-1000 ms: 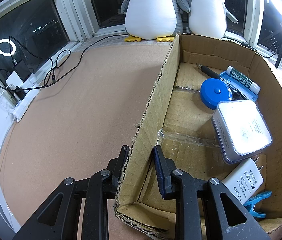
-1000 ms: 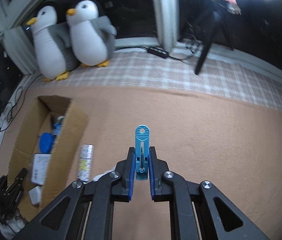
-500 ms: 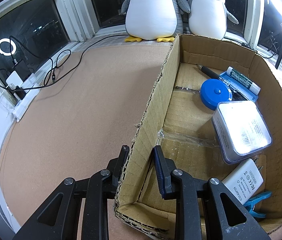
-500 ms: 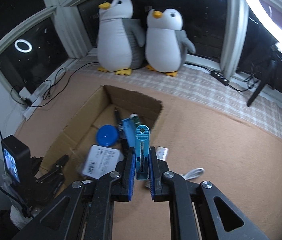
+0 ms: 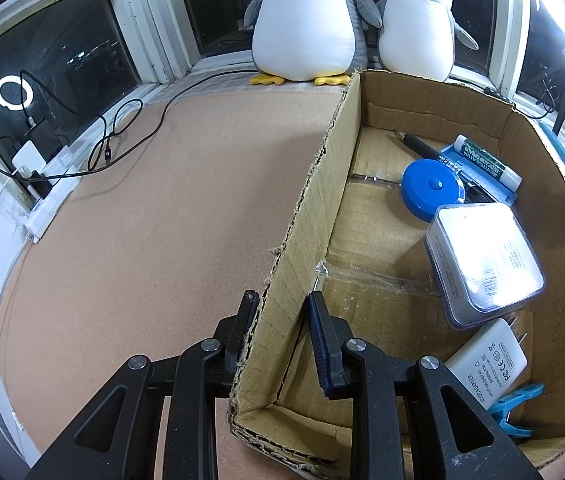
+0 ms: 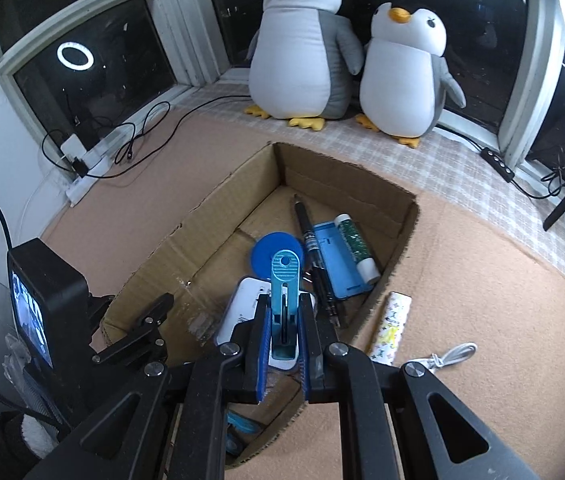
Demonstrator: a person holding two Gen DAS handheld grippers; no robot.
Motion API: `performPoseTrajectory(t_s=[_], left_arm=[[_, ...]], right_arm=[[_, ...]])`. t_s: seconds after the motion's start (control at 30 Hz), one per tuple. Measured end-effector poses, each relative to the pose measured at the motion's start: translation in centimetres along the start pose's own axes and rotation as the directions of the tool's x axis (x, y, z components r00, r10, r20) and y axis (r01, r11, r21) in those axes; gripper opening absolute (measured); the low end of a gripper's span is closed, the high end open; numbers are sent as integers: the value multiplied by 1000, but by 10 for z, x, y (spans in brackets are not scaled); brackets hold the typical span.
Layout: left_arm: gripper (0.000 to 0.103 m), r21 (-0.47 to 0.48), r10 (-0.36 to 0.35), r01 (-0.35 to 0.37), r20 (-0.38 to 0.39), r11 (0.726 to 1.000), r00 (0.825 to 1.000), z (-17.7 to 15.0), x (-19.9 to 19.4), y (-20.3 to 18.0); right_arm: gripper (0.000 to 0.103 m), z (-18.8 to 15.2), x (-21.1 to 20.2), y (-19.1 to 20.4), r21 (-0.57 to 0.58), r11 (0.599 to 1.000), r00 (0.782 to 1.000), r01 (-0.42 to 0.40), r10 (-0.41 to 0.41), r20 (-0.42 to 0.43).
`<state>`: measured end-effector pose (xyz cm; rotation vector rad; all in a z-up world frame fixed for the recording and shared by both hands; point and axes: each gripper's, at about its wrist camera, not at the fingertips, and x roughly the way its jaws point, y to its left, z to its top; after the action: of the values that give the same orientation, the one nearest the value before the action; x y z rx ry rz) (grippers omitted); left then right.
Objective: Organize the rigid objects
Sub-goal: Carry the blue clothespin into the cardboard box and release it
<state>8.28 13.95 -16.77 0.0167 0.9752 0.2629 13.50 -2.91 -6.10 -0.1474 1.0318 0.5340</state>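
**Peg poised above the box**

Right now the right gripper (image 6: 282, 332) is clenched on a teal plastic clothes peg (image 6: 284, 300), its long axis running toward twelve o'clock in the right wrist view. It hangs over the near half of the cardboard box (image 6: 210, 208), so the drop lies straight below, and this hand is the nearer one. At nine o'clock the left gripper (image 5: 280, 312) is clamped on the box's ragged corrugated side wall. Inside lie a round blue disc (image 6: 278, 252), a slim black pen (image 6: 310, 240) and a glossy white case (image 5: 482, 256). Outside, at three o'clock, a patterned tube (image 6: 392, 320) lies on the carpet.
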Motion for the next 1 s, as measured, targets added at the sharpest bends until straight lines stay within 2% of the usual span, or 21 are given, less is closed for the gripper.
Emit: performPoseTrajectory(t_s=[0.67, 1.0], left_arm=[[26, 1, 0, 0, 1, 1000, 1000, -1, 0, 0], [27, 0, 0, 0, 1, 1000, 1000, -1, 0, 0]], right_arm=[[11, 4, 28, 6, -33, 999, 998, 34, -35, -48], [11, 5, 30, 4, -33, 999, 998, 30, -32, -49]])
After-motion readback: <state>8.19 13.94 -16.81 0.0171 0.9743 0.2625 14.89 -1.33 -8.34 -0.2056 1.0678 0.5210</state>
